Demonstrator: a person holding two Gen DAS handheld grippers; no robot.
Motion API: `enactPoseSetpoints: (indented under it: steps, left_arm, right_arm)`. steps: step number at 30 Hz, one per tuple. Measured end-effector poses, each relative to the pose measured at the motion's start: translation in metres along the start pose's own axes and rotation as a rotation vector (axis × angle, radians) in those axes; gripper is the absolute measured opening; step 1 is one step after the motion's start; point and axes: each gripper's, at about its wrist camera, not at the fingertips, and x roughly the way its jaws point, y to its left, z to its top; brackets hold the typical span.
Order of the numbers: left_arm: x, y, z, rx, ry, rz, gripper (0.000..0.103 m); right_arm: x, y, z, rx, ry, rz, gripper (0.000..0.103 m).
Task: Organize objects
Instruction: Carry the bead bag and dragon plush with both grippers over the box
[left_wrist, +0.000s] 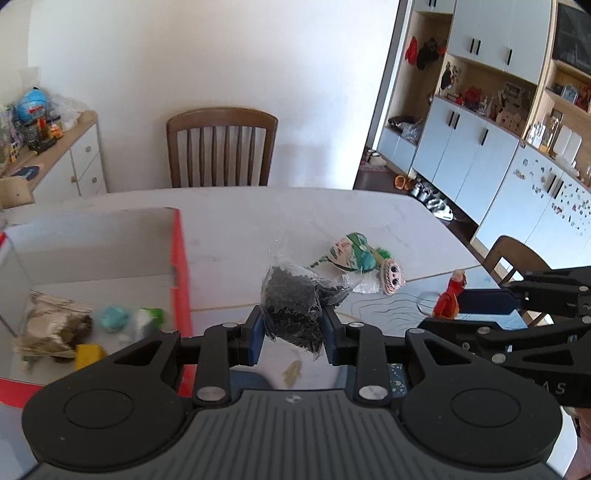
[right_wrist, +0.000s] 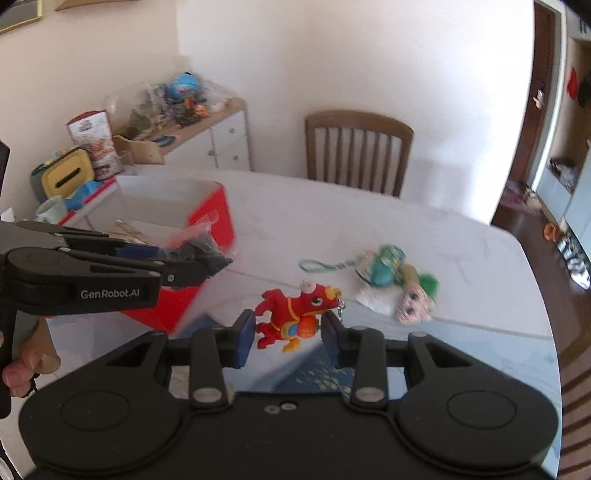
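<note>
Both narrow: left gripper (left_wrist: 293, 334) clamps dark-filled bag (left_wrist: 295, 306); right gripper (right_wrist: 288, 338) clamps red toy (right_wrist: 295, 314).

One red box (left_wrist: 181, 273), one bag of dark bits (left_wrist: 295, 310), one red horse keychain (right_wrist: 295, 314), perhaps two trinkets (left_wrist: 364, 258), two chairs (left_wrist: 221, 147).

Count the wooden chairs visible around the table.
2. One chair stands at the table's far side against the wall; another chair shows partly at the table's right edge. Others may be out of view.
</note>
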Motion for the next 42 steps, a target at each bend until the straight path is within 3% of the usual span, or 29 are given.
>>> enactPoseSetpoints:
  steps: [9, 21, 29, 42]
  left_arm:
    - [-0.044, 0.056, 0.007, -0.006, -0.038, 0.037, 0.031]
    - [-0.067, 0.142, 0.012, -0.021, -0.05, 0.1, 0.031]
    - [-0.06, 0.188, 0.013, -0.004, -0.026, 0.149, 0.031]
    - [-0.011, 0.241, 0.009, -0.007, 0.068, 0.199, 0.031]
  right_arm:
    - [0.0, 0.058, 0.032, -0.066, -0.047, 0.042, 0.037]
    - [0.025, 0.132, 0.064, -0.151, -0.068, 0.093, 0.037]
    - [0.06, 0.166, 0.078, -0.203, -0.048, 0.104, 0.037]
    - [0.14, 0.186, 0.088, -0.181, 0.078, 0.124, 0.037]
